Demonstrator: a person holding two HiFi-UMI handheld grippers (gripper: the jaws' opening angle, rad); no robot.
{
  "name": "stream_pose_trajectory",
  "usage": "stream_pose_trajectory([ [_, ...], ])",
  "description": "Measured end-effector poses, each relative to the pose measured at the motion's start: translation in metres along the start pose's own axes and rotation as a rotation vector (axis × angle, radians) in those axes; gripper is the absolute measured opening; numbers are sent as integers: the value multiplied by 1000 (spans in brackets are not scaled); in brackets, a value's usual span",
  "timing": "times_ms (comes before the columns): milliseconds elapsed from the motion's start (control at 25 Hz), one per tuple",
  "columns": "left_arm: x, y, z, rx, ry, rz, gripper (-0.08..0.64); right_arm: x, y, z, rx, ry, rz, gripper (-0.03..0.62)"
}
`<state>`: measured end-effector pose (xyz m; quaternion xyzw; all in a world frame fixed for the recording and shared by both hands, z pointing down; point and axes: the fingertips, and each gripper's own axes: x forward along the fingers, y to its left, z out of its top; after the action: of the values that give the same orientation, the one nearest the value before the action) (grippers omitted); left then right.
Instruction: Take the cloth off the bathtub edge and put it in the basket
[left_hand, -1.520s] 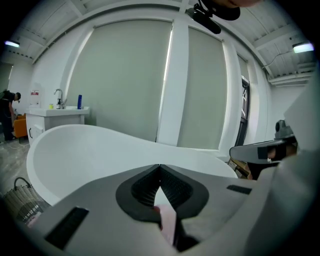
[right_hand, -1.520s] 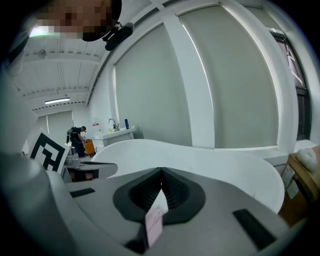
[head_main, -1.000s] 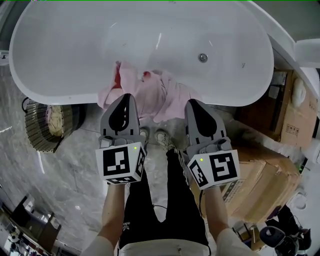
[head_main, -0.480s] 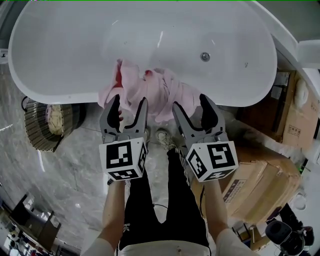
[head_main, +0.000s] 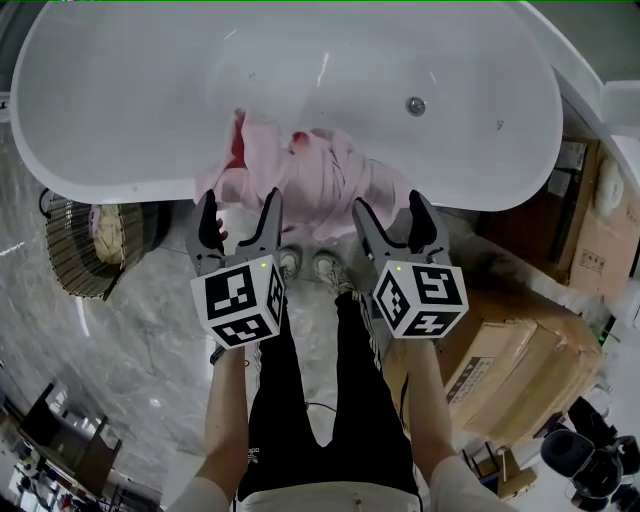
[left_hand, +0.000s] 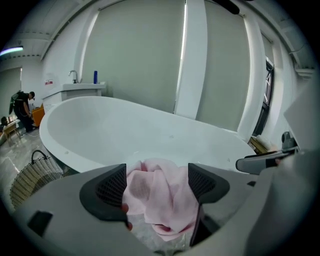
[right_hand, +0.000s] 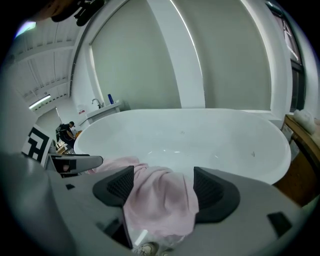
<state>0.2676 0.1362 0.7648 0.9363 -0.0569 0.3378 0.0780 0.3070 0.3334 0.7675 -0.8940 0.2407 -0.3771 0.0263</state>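
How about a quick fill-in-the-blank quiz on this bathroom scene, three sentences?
1. The cloth draped over the bathtub edge is coloured ____.
2. The basket stands on the floor, at the bathtub's ____ end in the head view.
3. In the head view, the drain lies to the ____ of the cloth.
Missing words: pink; left; right.
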Motion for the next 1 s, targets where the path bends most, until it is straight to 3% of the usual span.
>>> stream_pose_trajectory([
  [200, 4, 22, -11, -21, 32, 54, 392, 10, -11, -13, 22, 36, -21, 365],
  [640, 12, 24, -20, -13, 80, 67, 416, 27, -11, -33, 93, 88, -17, 377],
  [1000, 14, 19, -24, 19, 114, 91, 414, 34, -12, -36, 53, 117, -71, 376],
])
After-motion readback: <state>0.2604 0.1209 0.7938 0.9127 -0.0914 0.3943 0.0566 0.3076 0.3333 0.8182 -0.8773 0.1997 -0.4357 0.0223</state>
